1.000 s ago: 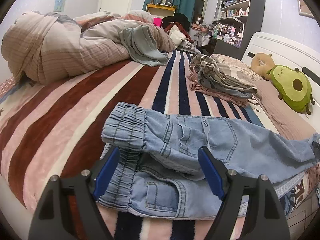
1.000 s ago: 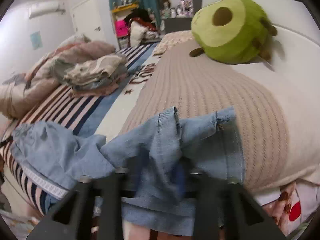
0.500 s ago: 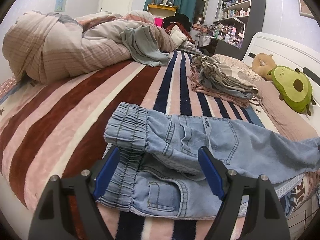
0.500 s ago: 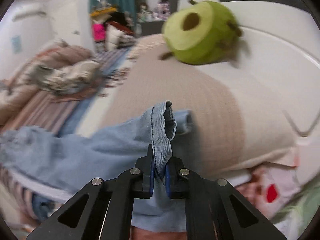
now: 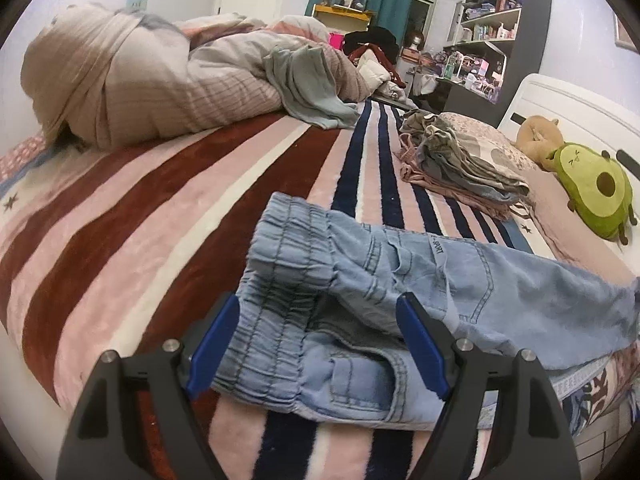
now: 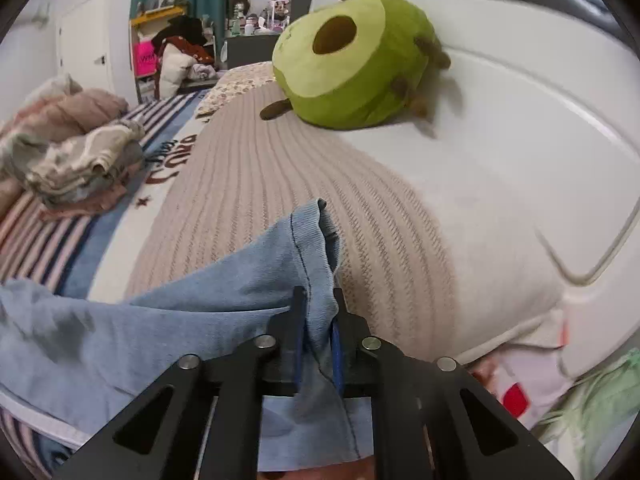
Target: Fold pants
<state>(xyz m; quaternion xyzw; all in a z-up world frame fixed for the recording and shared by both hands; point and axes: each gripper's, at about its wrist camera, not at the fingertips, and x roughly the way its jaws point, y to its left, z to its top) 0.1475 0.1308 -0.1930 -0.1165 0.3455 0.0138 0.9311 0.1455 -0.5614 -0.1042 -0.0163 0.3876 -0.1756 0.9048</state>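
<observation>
Light blue denim pants (image 5: 360, 300) lie on the striped bed, the elastic waistband near me and the legs running off to the right. My left gripper (image 5: 318, 344) is open, its blue pads on either side of the waistband just above it. My right gripper (image 6: 316, 332) is shut on the hem end of a pant leg (image 6: 316, 248), which is bunched and lifted above the beige pillow; the rest of the leg trails away to the left.
A rumpled duvet (image 5: 160, 76) is at the far left, a pile of folded clothes (image 5: 452, 164) at mid-bed. A green avocado plush (image 6: 356, 60) and a beige pillow (image 6: 280, 184) lie by the white headboard (image 6: 520, 120). Shelves and clutter stand behind.
My right gripper closed on the pant-leg hem and lifted it toward the pillow, pulling the leg taut. My left gripper moved slightly closer to the waistband.
</observation>
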